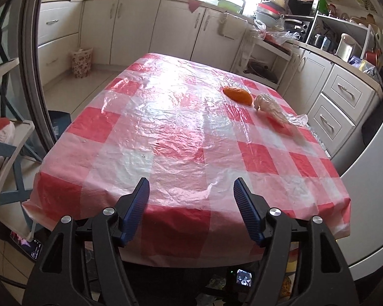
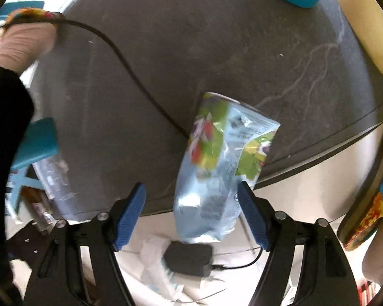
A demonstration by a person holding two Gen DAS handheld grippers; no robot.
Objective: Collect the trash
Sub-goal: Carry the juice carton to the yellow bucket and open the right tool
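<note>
The left wrist camera sits low at the near edge of the checked table (image 1: 181, 132), facing far toward the kitchen cabinets (image 1: 130, 25). The right wrist camera looks steeply down, close over a dark round tabletop (image 2: 191, 51). The views share nothing visible.

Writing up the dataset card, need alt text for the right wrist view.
A crinkled light-blue snack bag hangs over the edge of a dark round table, between the open right gripper fingers, nearer the right pad, which seems not to press it. A black cable crosses the table; a black power adapter lies on the floor below.
</note>
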